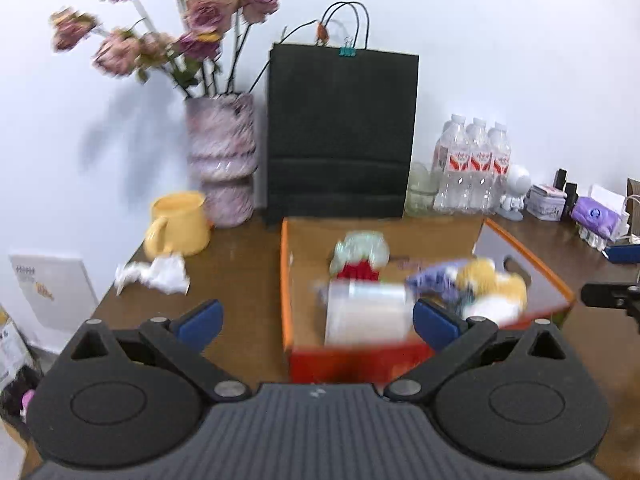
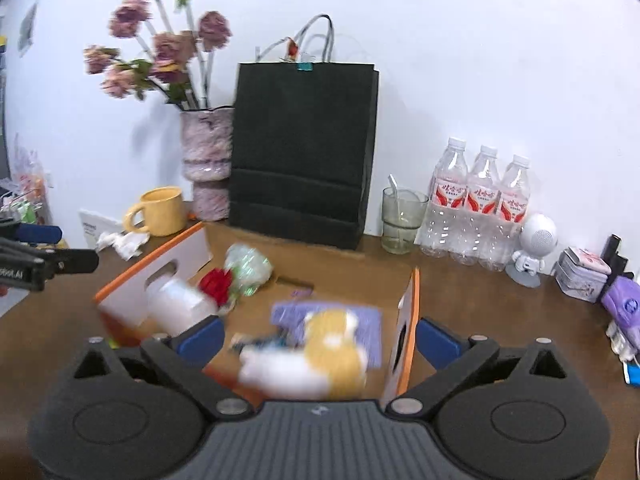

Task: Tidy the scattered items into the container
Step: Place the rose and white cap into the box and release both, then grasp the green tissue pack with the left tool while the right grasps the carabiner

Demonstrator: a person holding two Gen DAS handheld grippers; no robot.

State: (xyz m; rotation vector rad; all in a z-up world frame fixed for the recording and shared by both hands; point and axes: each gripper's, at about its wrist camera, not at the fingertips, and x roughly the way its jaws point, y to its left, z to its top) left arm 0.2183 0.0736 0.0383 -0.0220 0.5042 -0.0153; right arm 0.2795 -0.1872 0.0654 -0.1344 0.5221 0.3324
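An orange-rimmed cardboard box [image 1: 285,280] [image 2: 412,320] sits on the brown table. Inside it lie a white jar [image 1: 366,314] [image 2: 176,304], a red flower in green wrap [image 1: 360,256] [image 2: 240,268], a purple pack [image 1: 436,276] [image 2: 368,324] and a yellow-and-white plush toy [image 1: 492,288] [image 2: 320,352]. My left gripper [image 1: 318,320] is open and empty above the box's near edge. My right gripper [image 2: 318,338] is open and empty above the plush toy. A crumpled white tissue [image 1: 154,274] [image 2: 122,242] lies on the table left of the box.
A yellow mug [image 1: 178,224] [image 2: 158,210], a pink vase of flowers [image 1: 222,160] [image 2: 206,160] and a black paper bag [image 1: 340,136] [image 2: 304,152] stand behind the box. Water bottles [image 2: 480,212], a glass [image 2: 400,220], a white robot figure [image 2: 534,248] and a tin [image 2: 582,274] stand at the right.
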